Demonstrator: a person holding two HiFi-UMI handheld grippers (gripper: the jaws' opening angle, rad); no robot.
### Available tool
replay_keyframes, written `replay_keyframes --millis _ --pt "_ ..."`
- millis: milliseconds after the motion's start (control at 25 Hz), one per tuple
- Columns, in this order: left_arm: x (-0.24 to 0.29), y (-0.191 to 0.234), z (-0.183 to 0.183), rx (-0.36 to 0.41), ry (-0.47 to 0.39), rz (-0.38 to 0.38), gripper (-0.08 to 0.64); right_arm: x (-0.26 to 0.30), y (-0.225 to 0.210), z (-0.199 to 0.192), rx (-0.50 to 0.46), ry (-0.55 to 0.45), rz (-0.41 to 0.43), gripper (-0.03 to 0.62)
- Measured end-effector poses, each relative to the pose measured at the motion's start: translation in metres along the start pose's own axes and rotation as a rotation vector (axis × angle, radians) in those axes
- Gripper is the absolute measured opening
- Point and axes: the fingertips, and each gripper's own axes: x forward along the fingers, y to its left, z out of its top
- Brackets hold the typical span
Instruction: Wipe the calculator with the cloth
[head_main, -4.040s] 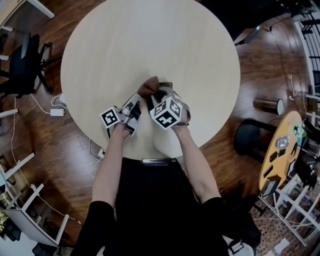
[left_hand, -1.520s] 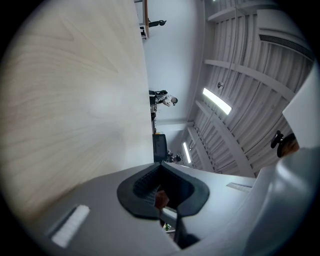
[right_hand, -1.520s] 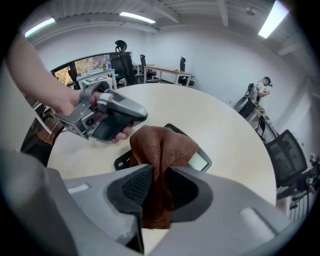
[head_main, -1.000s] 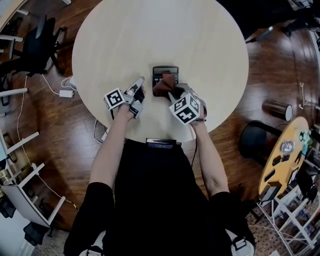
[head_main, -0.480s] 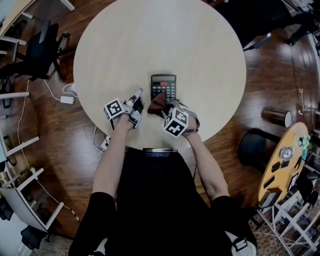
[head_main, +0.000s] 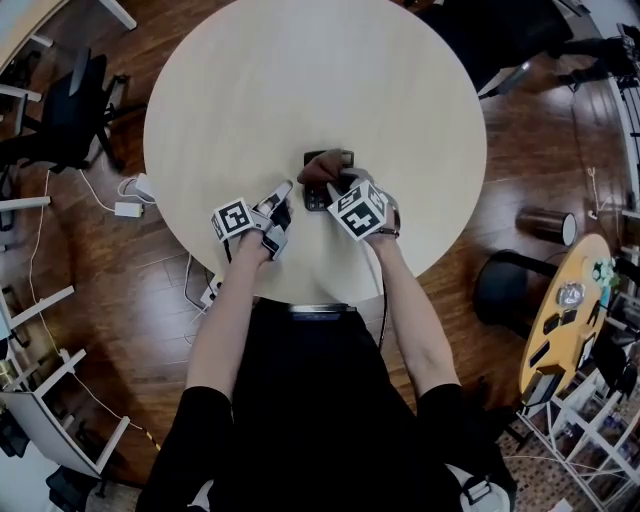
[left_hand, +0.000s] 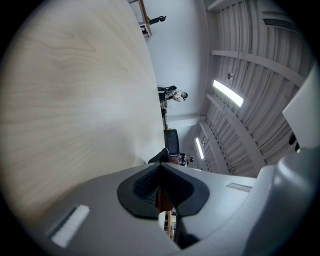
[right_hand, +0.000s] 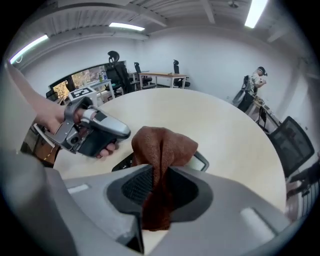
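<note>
Left tool (left_hand: 160, 175): pressed together, nothing in it, low and left of middle.
Right tool (right_hand: 159, 175): pinching the brown cloth (right_hand: 162, 142).
Cloth: on the calculator (head_main: 314, 198), mid-frame.
Worktop (head_main: 300, 80): round, pale wood.

The left gripper (left_hand: 161, 167) and right gripper (right_hand: 160, 172) have pale grey shells, with black ribbed pads (right_hand: 137, 186) lining the jaws. Behind the jaws, each carries 1 white cube (head_main: 232, 218) printed with black square markers. Short black sleeves (head_main: 190, 425) cover the upper arms.
</note>
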Motion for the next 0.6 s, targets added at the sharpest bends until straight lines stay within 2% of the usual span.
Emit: replay_keyframes --millis 120,240,320,400,520,600 --pt "0.001 -0.001 -0.001 0.027 0.023 0.007 0.002 0.002 0.034 -0.011 -0.071 0.056 0.063 0.091" --pt "0.0 0.0 0.0 0.035 0.038 0.011 0.003 -0.004 0.077 -0.041 -0.133 0.125 0.169 0.091" --pt "0.0 -0.001 0.0 0.032 0.04 0.004 0.002 -0.013 0.089 -0.058 -0.125 0.139 0.209 0.091" --pt "-0.001 -0.001 0.0 0.024 0.036 -0.004 0.003 -0.022 0.073 -0.058 -0.049 0.101 0.178 0.091" --pt "-0.002 0.0 0.001 0.016 0.021 -0.01 0.002 -0.03 0.015 -0.035 0.073 -0.001 0.033 0.091" --pt "-0.002 0.0 0.001 0.018 0.015 -0.01 0.002 -0.03 -0.024 -0.015 0.116 -0.055 -0.052 0.091"
